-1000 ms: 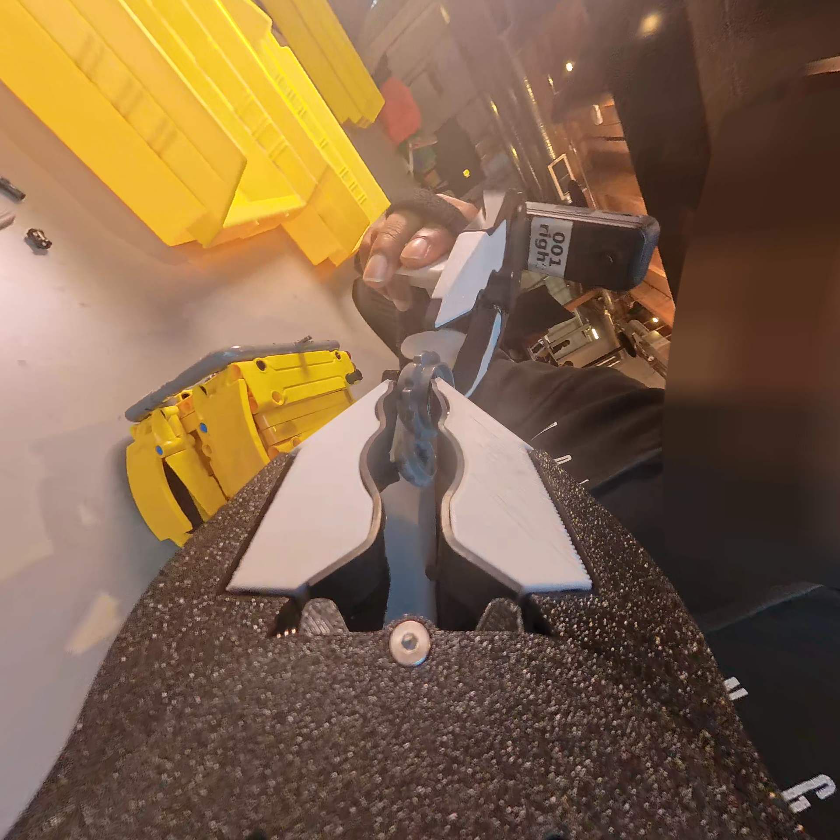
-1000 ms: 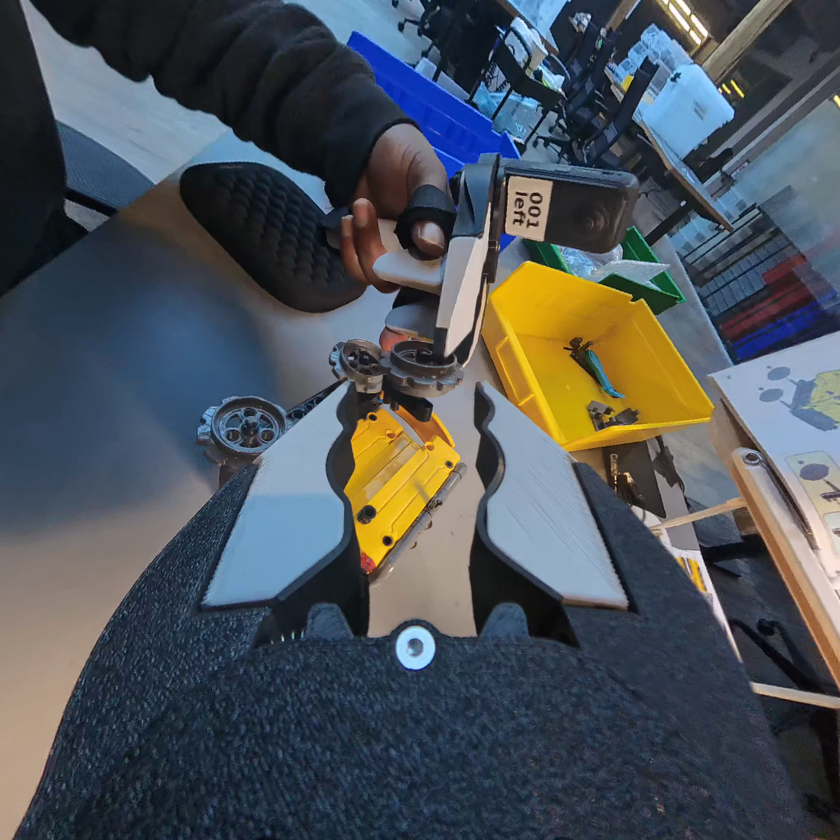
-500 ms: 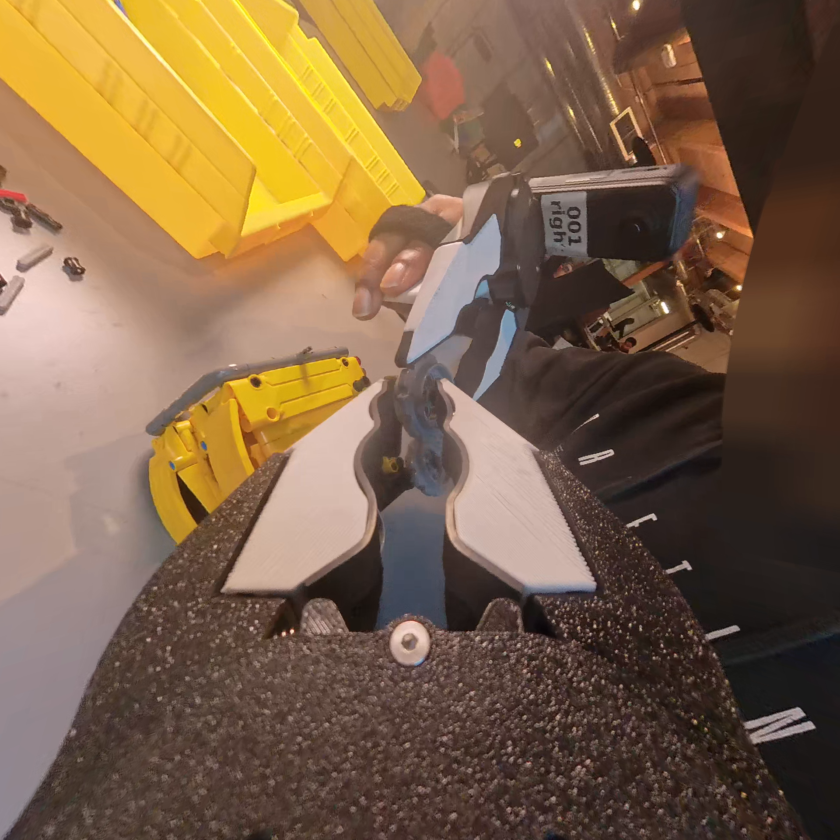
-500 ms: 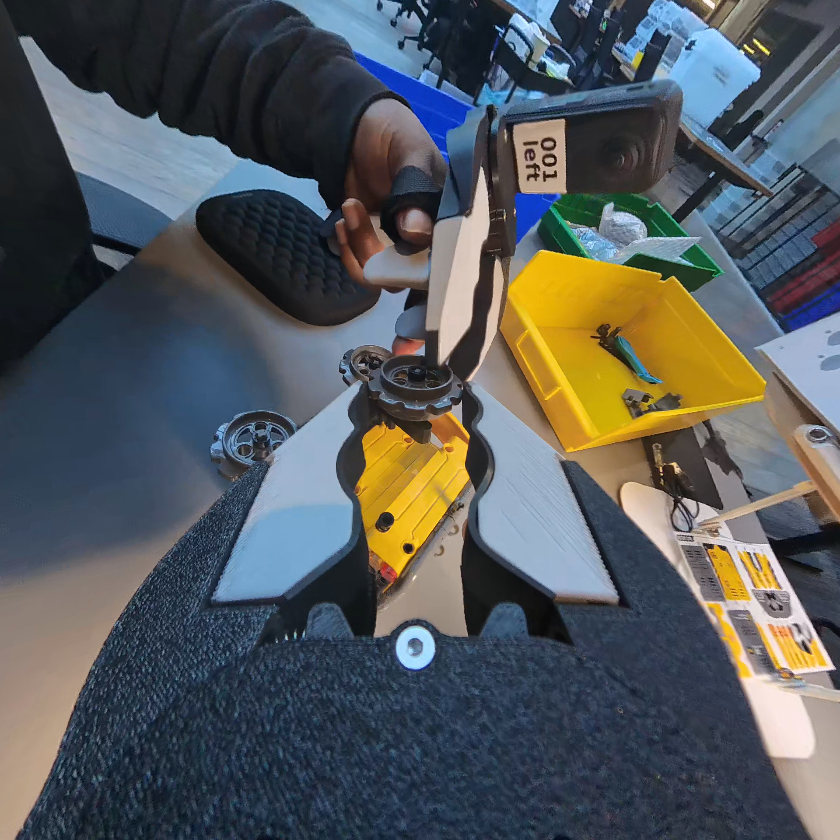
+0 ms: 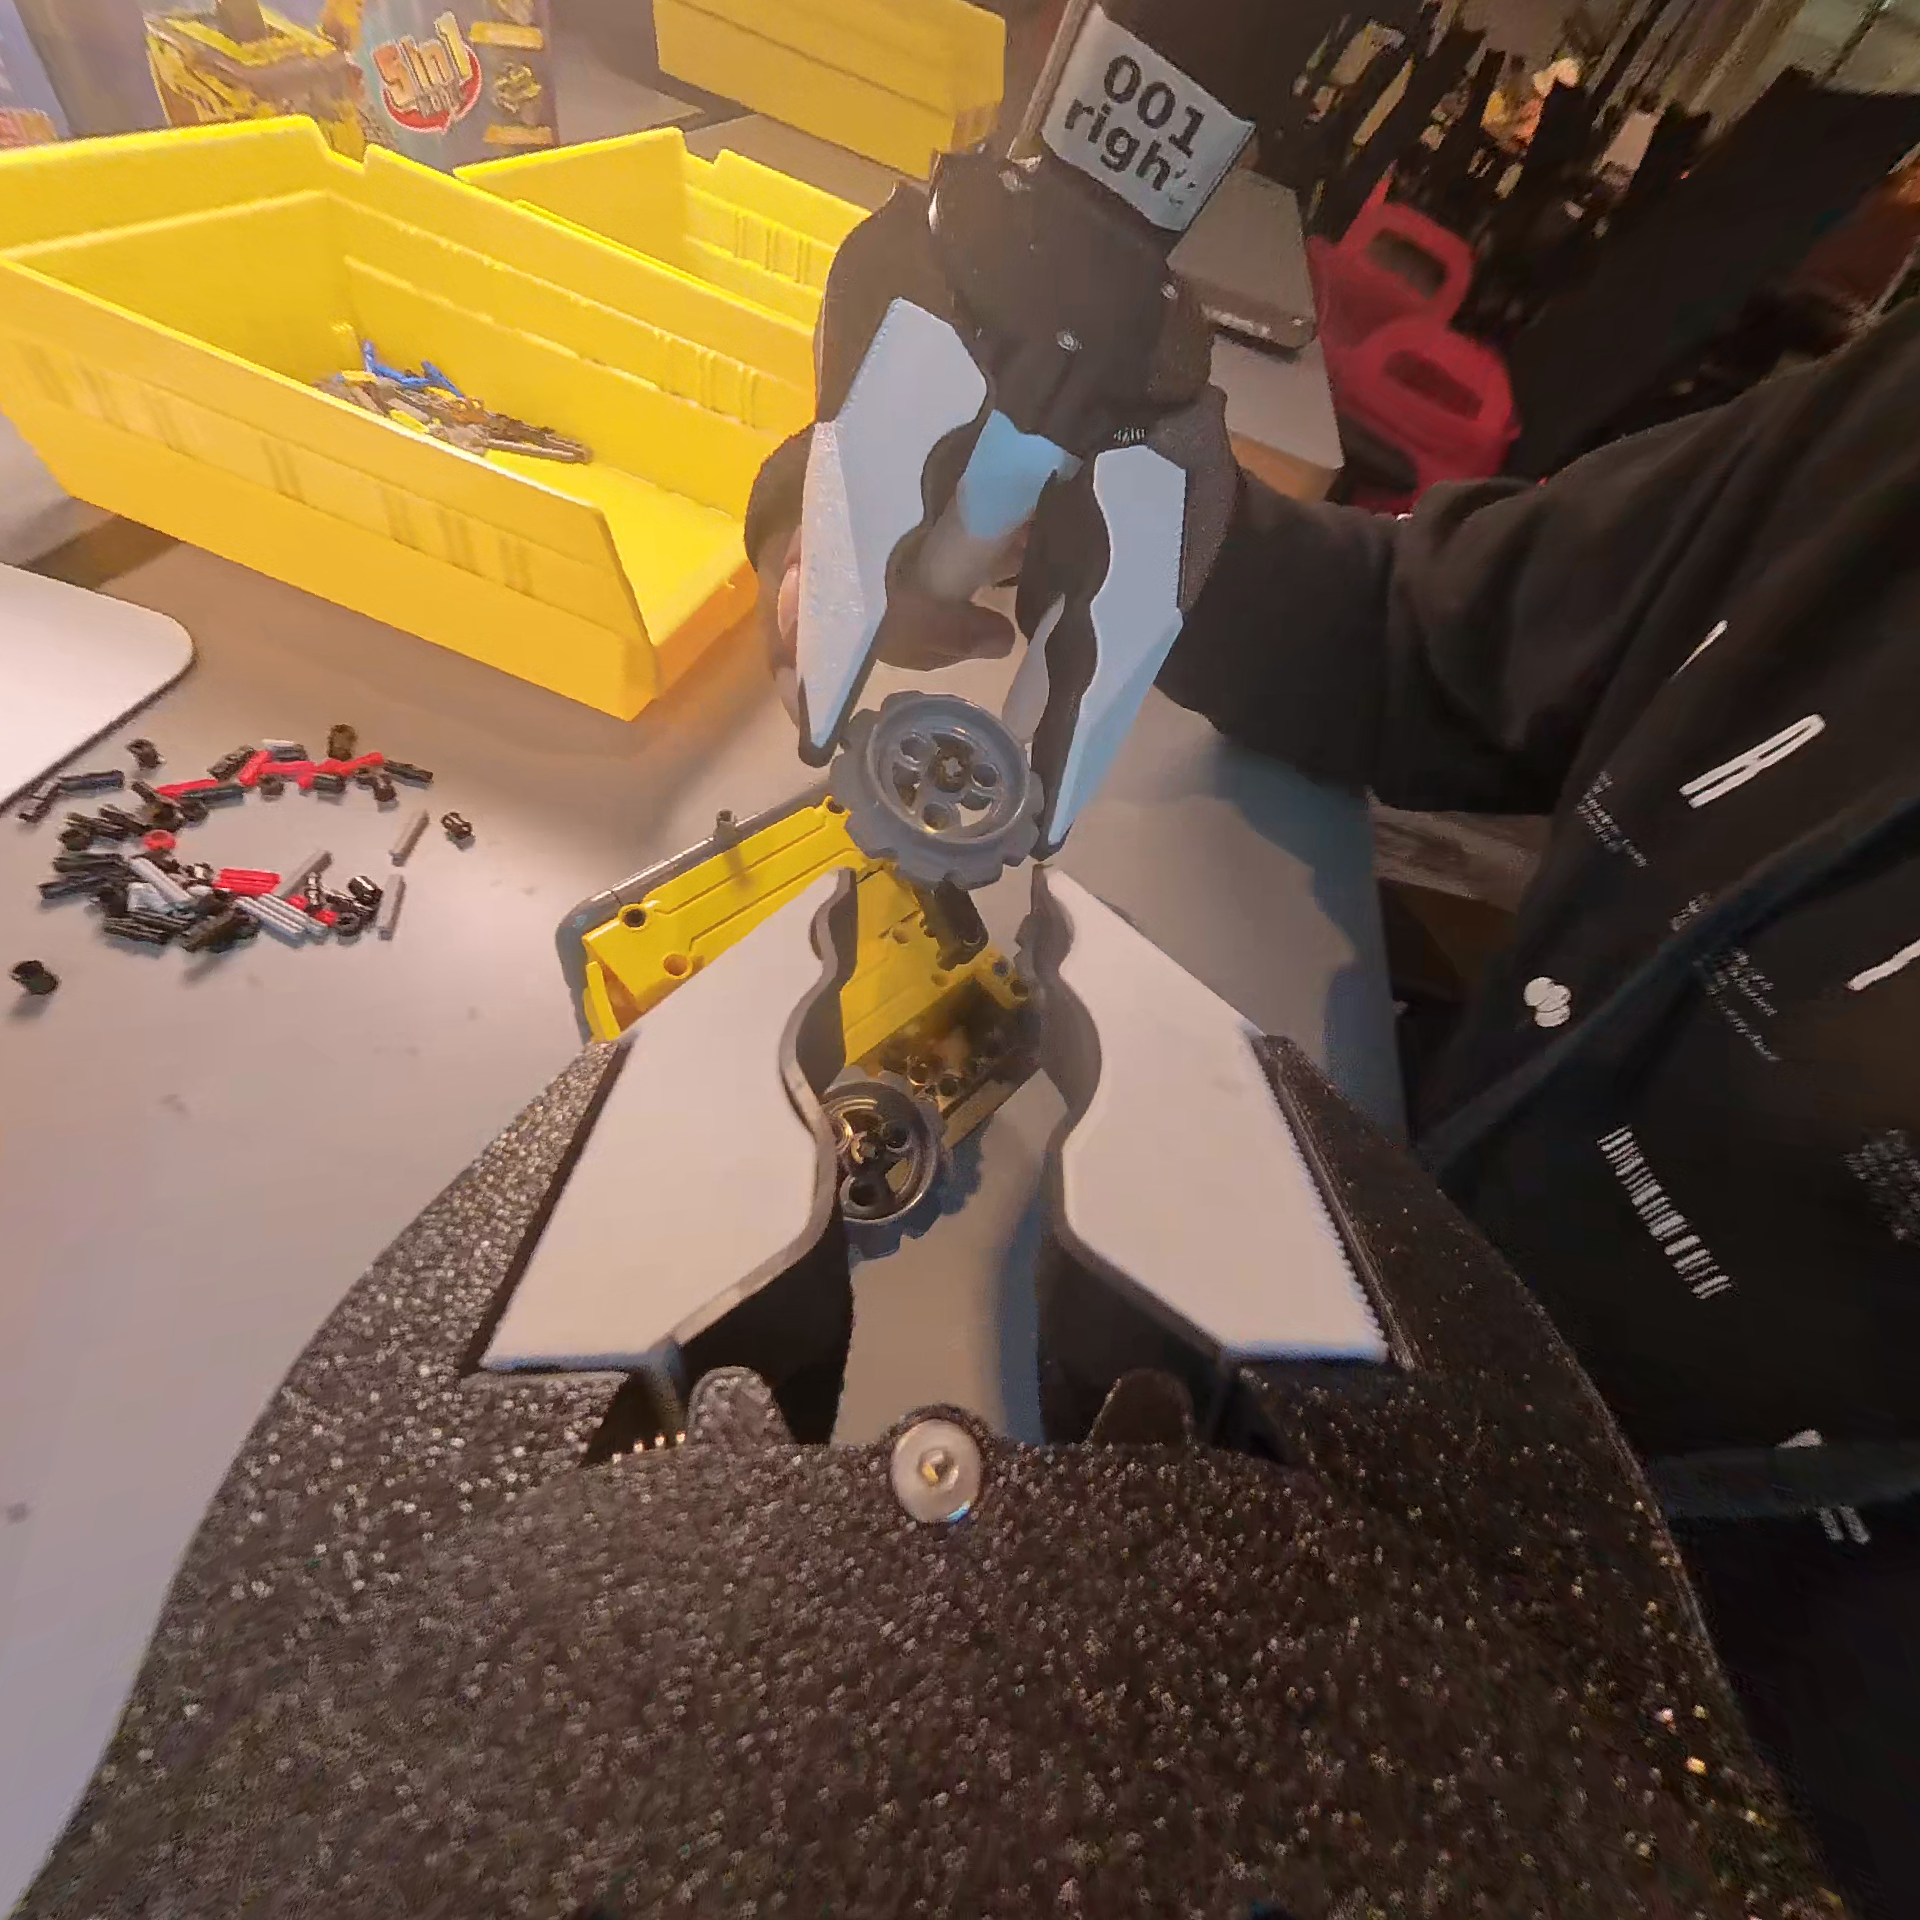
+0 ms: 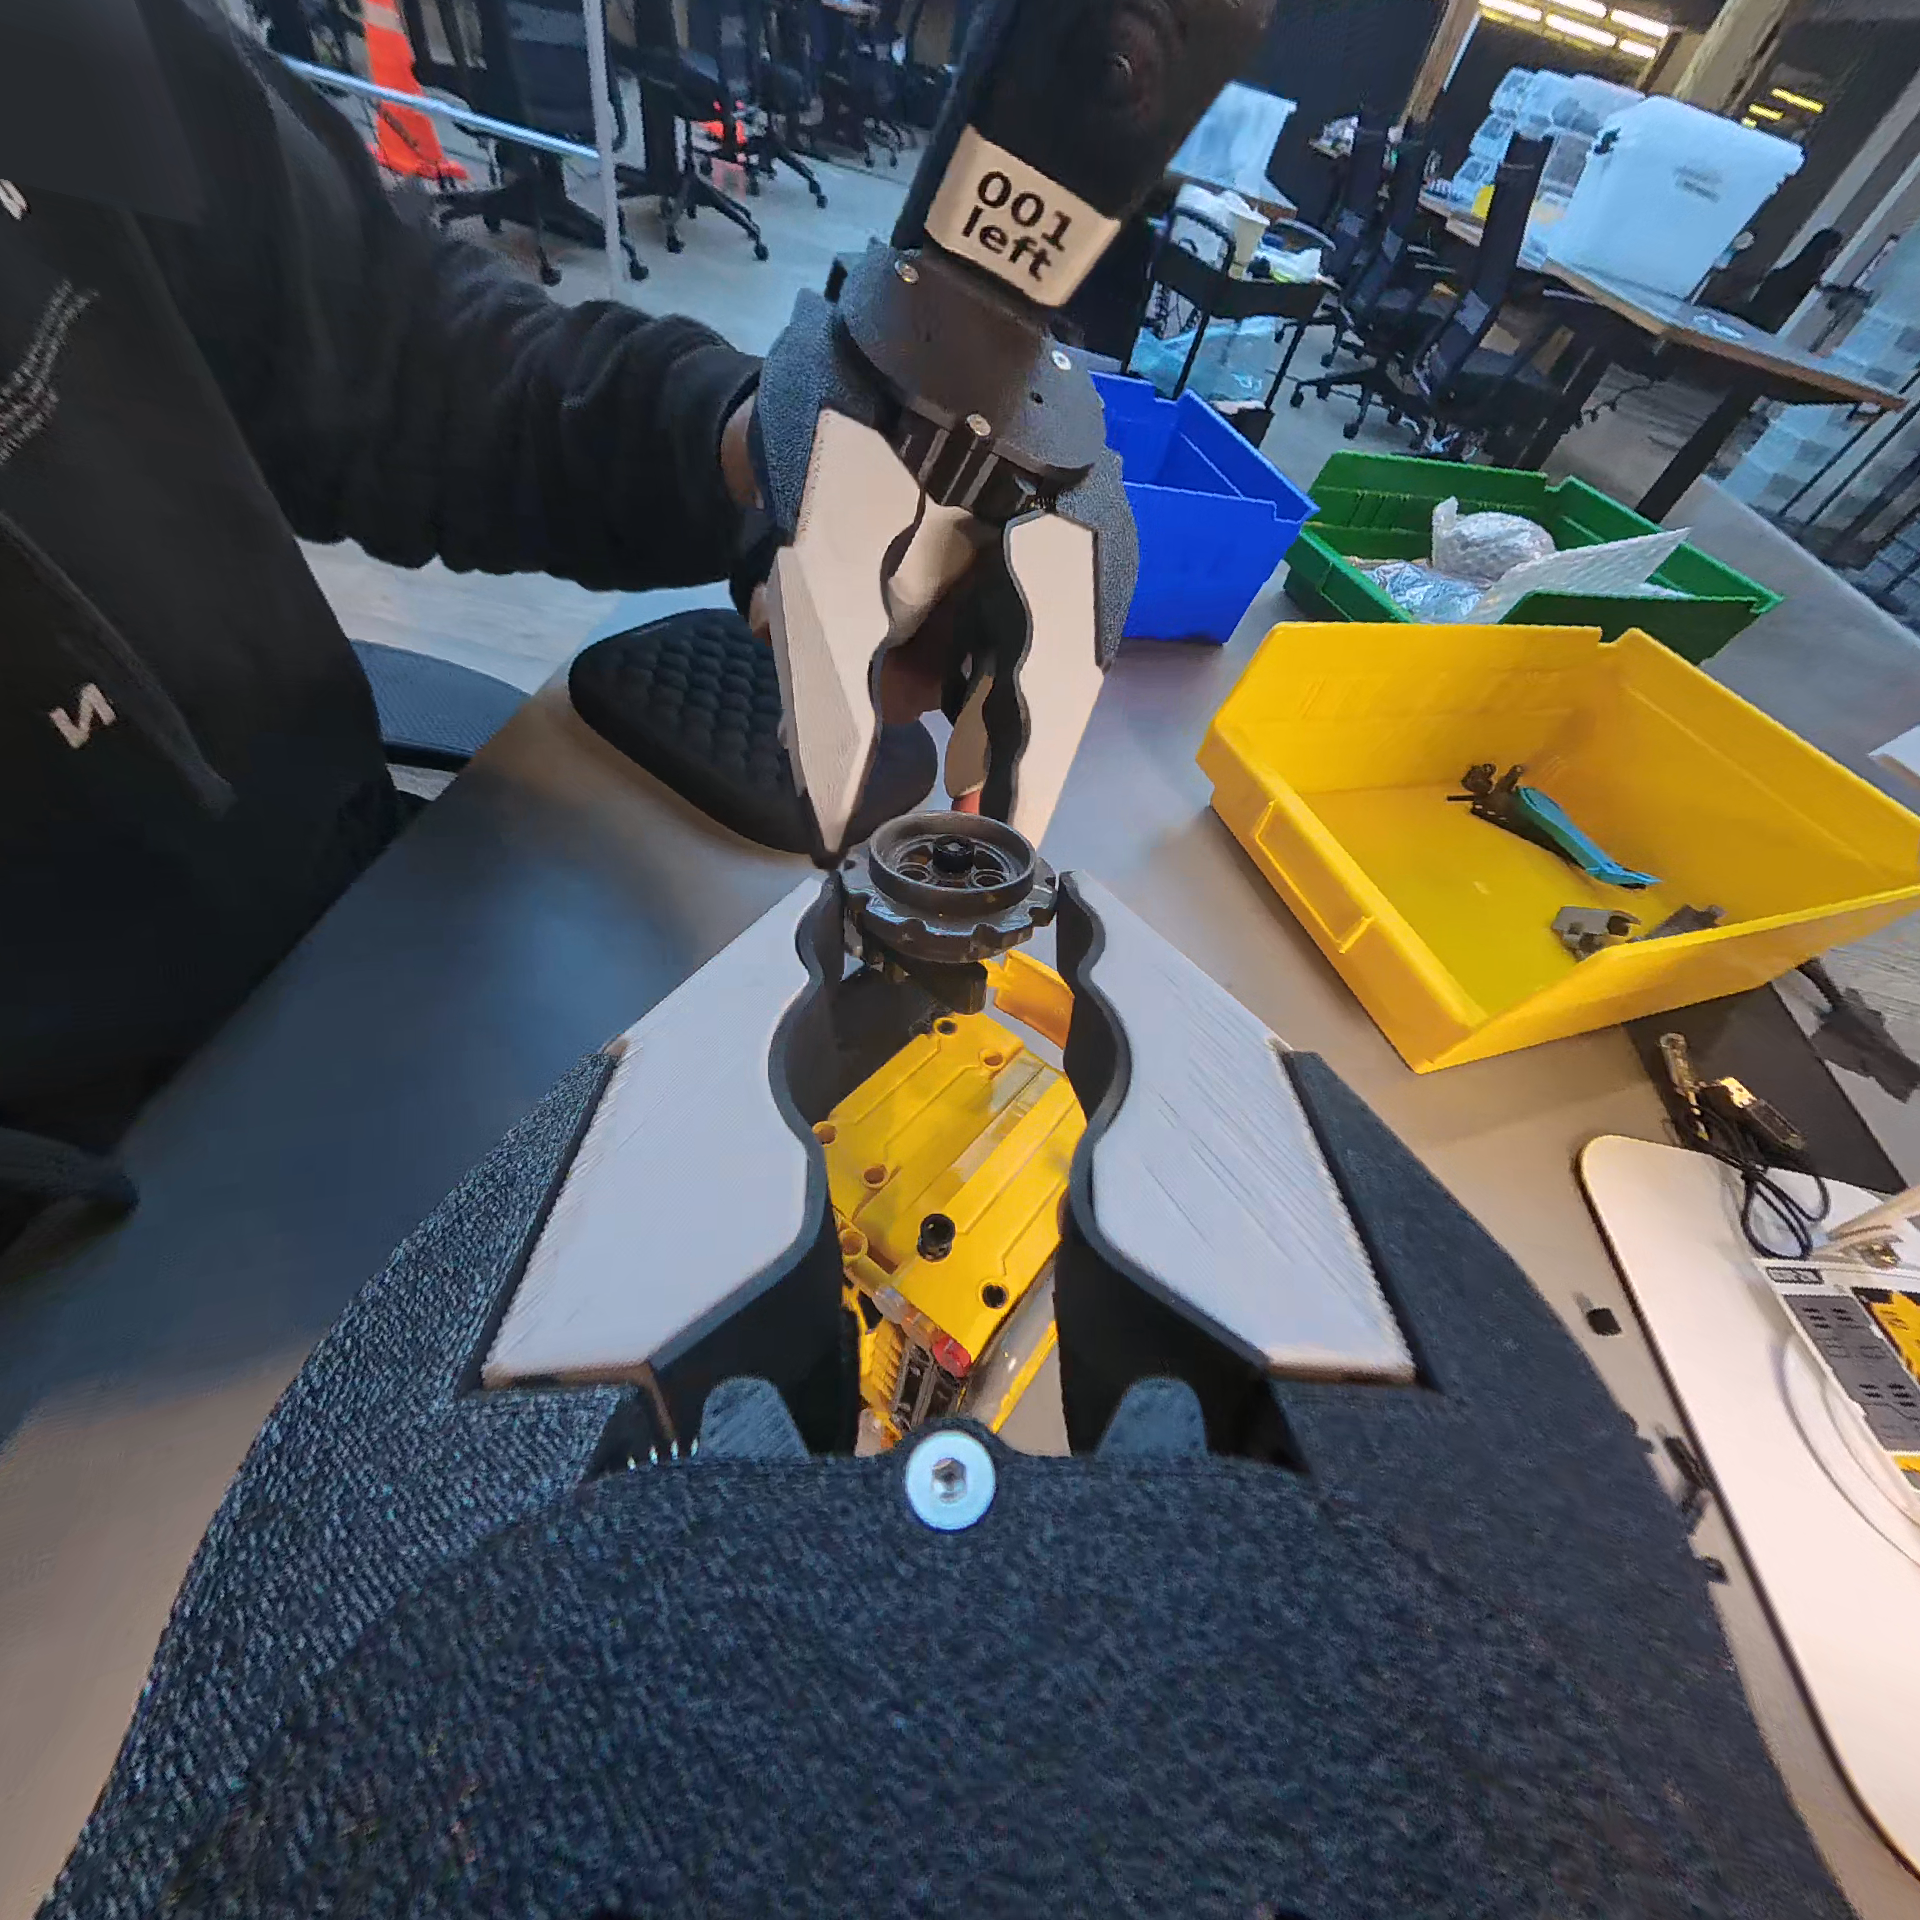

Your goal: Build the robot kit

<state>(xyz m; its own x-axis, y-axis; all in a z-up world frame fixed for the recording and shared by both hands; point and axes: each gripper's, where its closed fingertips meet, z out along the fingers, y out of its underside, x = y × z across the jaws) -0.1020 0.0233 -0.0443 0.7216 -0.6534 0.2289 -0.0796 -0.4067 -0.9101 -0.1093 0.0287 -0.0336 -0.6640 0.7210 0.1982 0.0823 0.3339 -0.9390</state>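
Open-plan office/lab: desks [image 6: 1704,343], swivel chairs [image 6: 717,156], parts bins [image 6: 1538,831].

Your grippers: left gripper [image 5: 935,894] and right gripper [image 6: 940,894] share speckled black bodies, pale grey tapered fingers [image 5: 707,1122], one silver screw [image 5: 937,1472], white labels. You wear a black sleeve [image 6: 468,416] with white print.

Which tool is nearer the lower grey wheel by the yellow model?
Left. The lower wheel sits between the open left tool's fingers; the right tool is farther up, gripping the upper wheel.
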